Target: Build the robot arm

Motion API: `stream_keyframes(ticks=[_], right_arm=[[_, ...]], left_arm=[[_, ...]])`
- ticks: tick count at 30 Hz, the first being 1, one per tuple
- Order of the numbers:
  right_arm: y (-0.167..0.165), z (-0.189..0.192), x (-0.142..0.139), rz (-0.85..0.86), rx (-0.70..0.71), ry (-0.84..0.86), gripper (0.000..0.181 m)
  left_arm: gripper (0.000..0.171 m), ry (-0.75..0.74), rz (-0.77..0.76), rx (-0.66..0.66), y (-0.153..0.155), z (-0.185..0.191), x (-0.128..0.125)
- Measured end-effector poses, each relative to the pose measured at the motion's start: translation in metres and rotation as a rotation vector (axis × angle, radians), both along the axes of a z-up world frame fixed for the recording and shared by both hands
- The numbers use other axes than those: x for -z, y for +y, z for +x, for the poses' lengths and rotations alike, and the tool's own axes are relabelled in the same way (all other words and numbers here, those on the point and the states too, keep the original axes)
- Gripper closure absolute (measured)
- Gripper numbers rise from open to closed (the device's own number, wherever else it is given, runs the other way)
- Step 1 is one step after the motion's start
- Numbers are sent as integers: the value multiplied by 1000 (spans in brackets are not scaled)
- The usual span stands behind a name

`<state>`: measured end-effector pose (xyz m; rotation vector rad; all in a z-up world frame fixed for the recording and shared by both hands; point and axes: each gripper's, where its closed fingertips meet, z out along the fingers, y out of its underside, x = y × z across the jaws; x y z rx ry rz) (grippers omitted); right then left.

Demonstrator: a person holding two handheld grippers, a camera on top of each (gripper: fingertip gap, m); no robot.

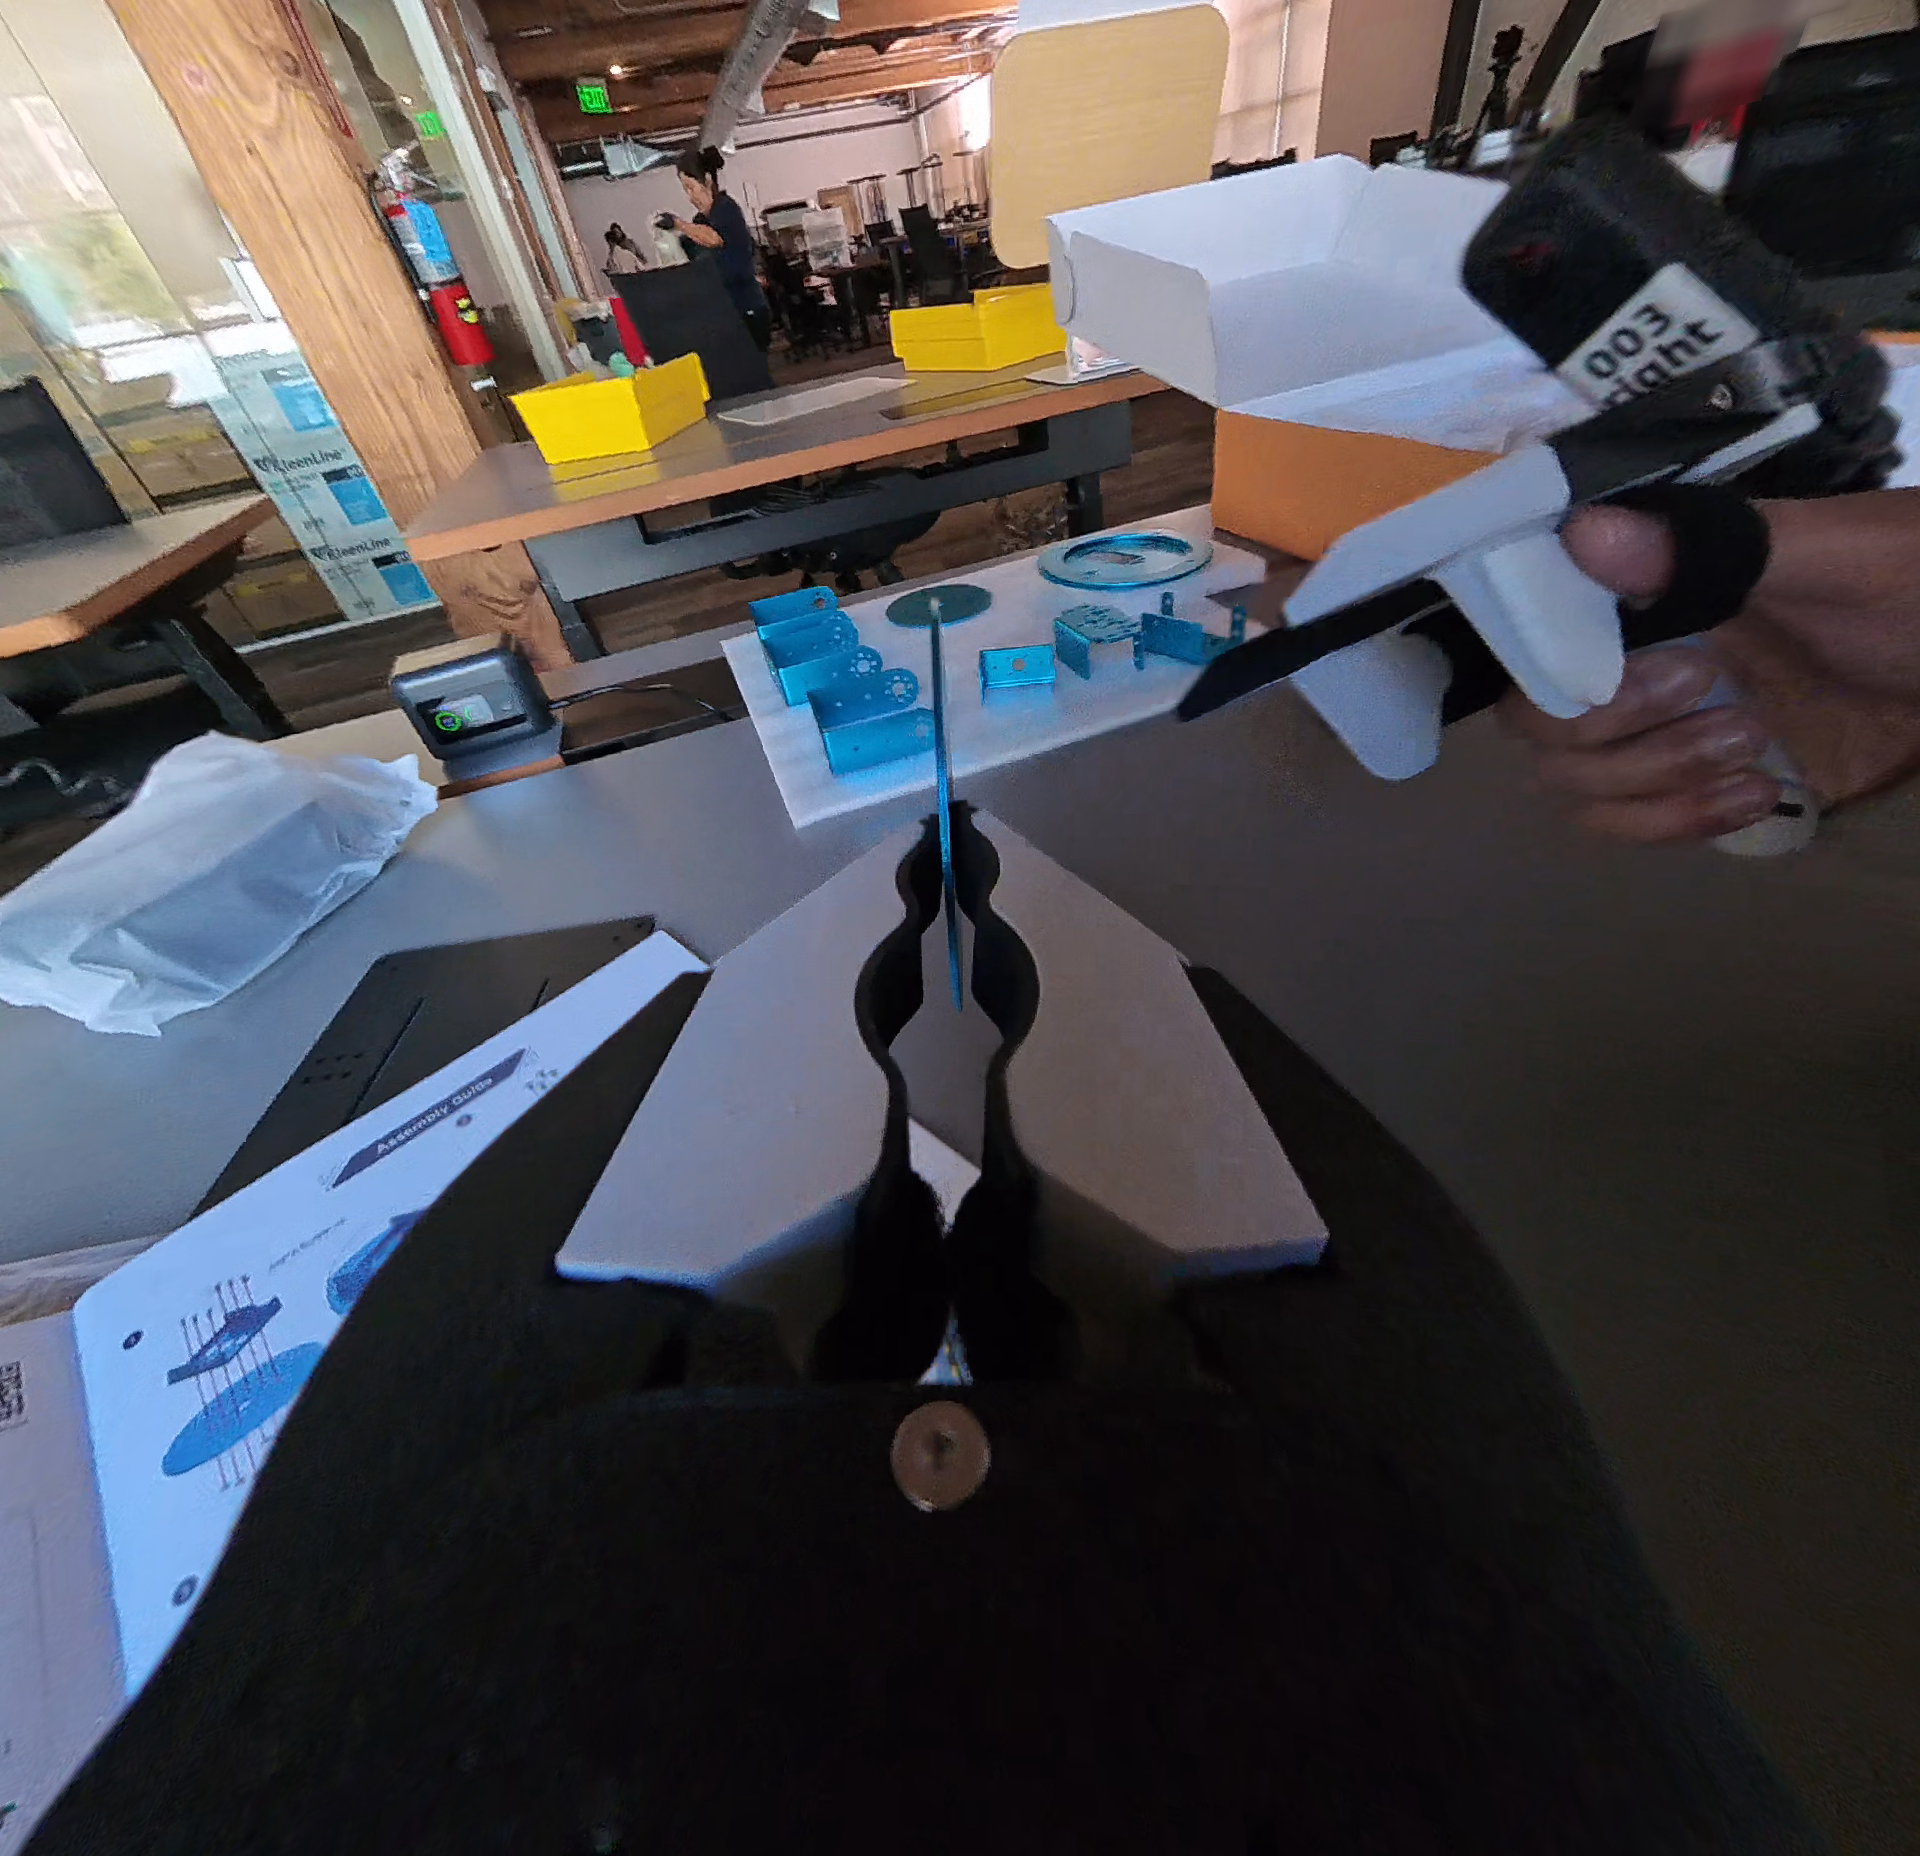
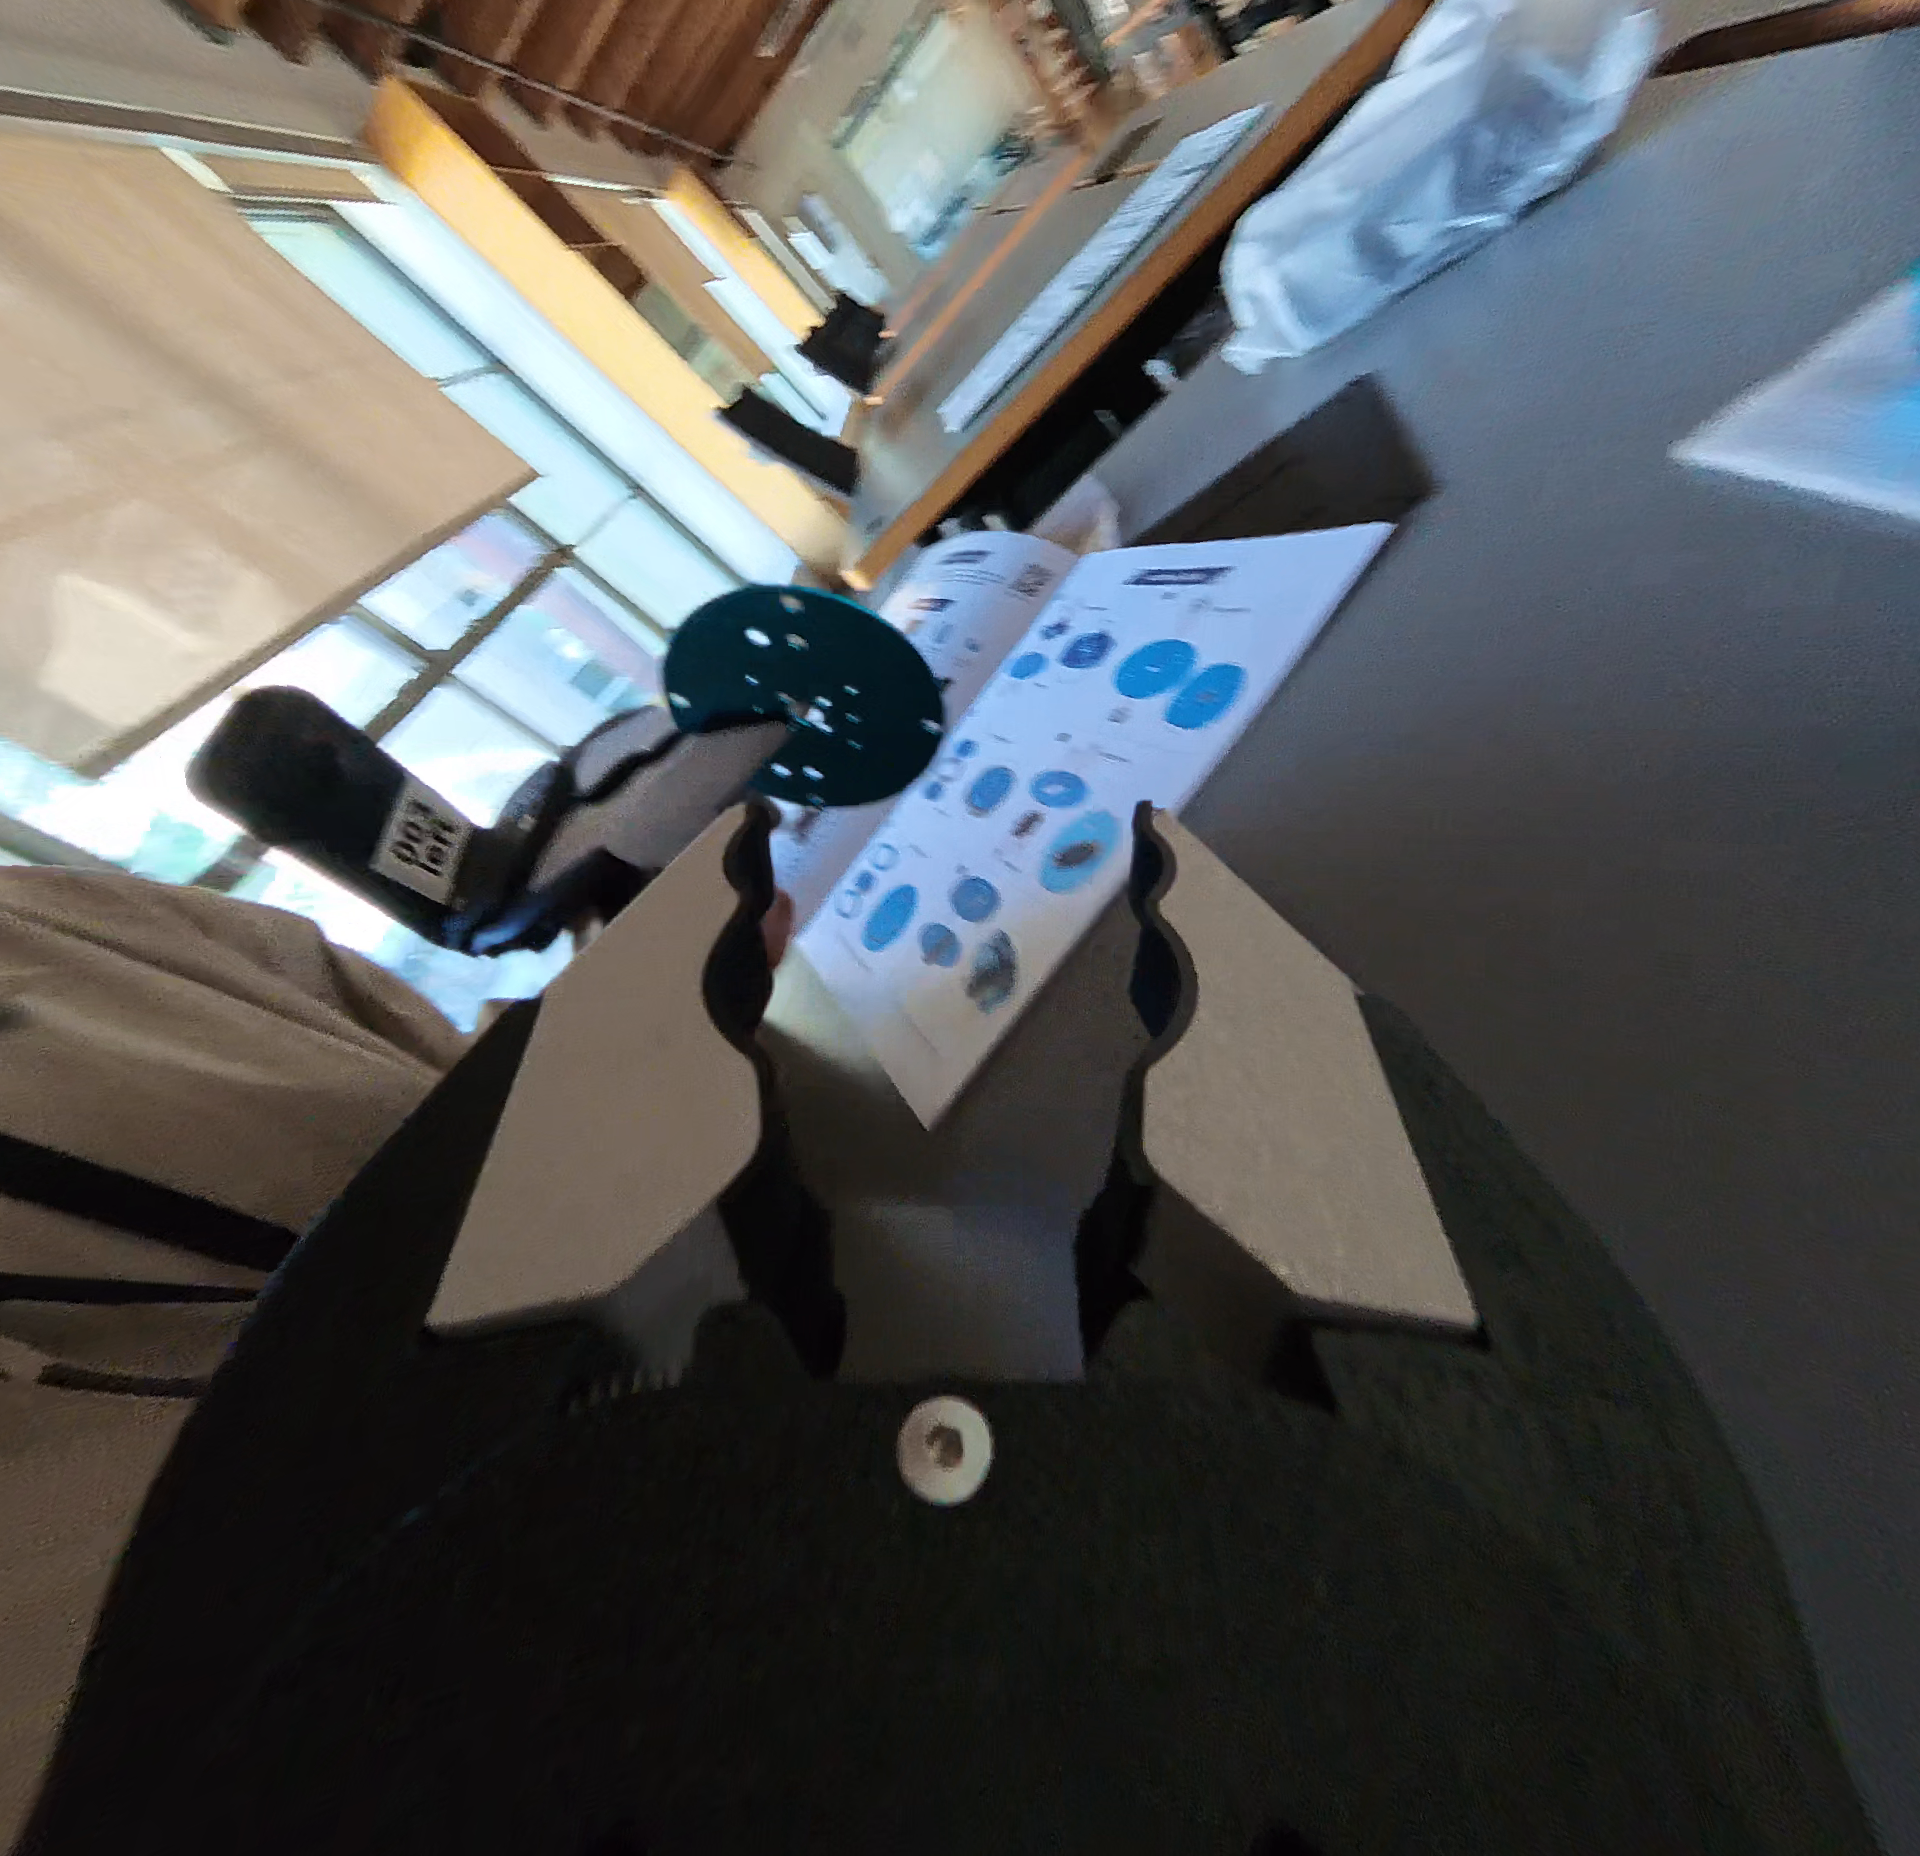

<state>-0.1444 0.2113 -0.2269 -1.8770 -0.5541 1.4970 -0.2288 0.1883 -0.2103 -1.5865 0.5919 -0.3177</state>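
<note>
My left gripper (image 1: 951,835) is shut on a thin blue round plate (image 1: 943,726), which I see edge-on, upright, above the grey table. In the right wrist view the same plate (image 2: 821,663) shows as a dark blue disc with several holes, held by the left gripper (image 2: 764,738). My right gripper (image 2: 951,830) is open and empty, its fingers pointing toward the disc from a short way off. It also shows in the left wrist view (image 1: 1288,705), held by a hand at the right, above the table.
A white foam sheet (image 1: 821,804) carries several blue metal brackets (image 1: 831,663), a second disc (image 1: 935,606) and a blue ring (image 1: 1127,559). An open booklet (image 2: 1226,601) lies over a black panel (image 1: 436,1027). A plastic bag (image 1: 197,871) lies left; an open white box (image 1: 1299,289) stands at the back right. Spacing between my two grippers at the tips: around 10 centimetres.
</note>
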Motion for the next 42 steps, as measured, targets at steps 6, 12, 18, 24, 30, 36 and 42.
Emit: stream_keyframes(ticks=[6,12,18,24,30,36,42], right_arm=[[-30,60,17,102,220,-209,119],[-55,112,36,174,472,-244,124],[-61,139,30,310,636,-217,132],[-51,122,27,386,598,-235,138],[-42,87,38,376,466,-277,139],[-40,62,35,440,401,-309,143],[-38,67,36,467,431,-337,145]], left_arm=[[171,-103,-99,37,-12,-30,4],[171,-161,-181,68,-19,-38,13],[171,-130,-198,19,-21,-51,18],[171,-72,-179,-118,-27,-94,16],[171,-80,-194,-249,-37,-145,19],[171,-113,-216,-253,-36,-152,26],[171,-115,-230,-193,-28,-133,30]])
